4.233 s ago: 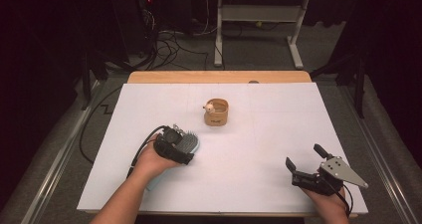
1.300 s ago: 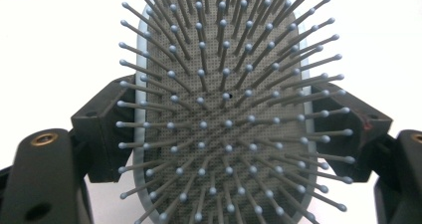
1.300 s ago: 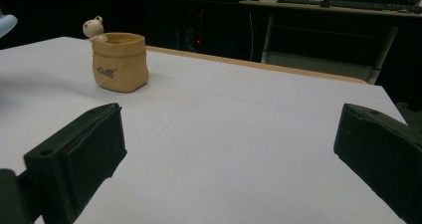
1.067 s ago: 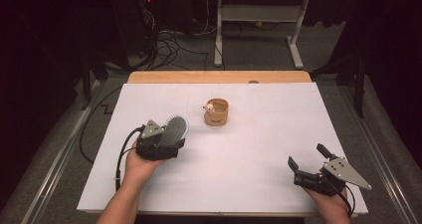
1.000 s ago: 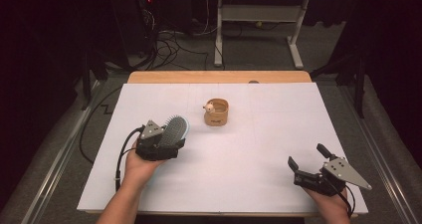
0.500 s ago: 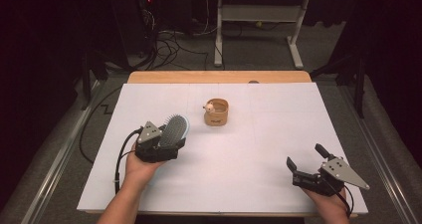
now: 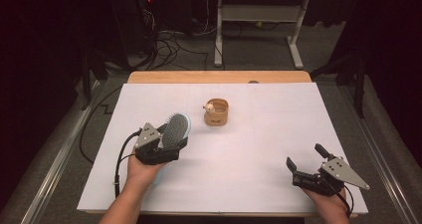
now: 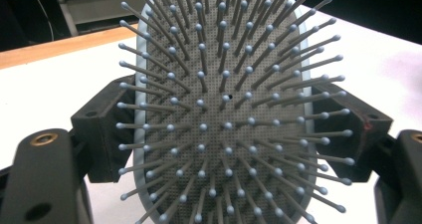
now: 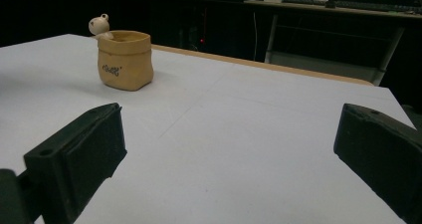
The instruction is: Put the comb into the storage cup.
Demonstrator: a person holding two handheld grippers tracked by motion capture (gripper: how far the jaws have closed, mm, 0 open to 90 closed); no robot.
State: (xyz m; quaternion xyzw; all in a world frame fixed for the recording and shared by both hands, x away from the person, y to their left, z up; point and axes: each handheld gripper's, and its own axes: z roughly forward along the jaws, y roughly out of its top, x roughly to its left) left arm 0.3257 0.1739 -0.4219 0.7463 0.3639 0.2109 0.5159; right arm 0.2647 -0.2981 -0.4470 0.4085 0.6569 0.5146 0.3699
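— Left gripper [image 7: 166, 143]?
— Clamped on hairbrush [image 7: 175, 129] head, bristles up, above table [image 7: 278, 134] left-front.
— Right gripper [image 7: 307, 163]?
— Jaws wide, holding nothing, near front-right edge. Tan pot [image 7: 216, 112] mid-table, well apart.

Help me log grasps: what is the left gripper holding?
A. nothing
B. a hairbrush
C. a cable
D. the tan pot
B: the left gripper is shut on the hairbrush, its jaws pressing the brush head from both sides with the bristles facing that gripper's camera.
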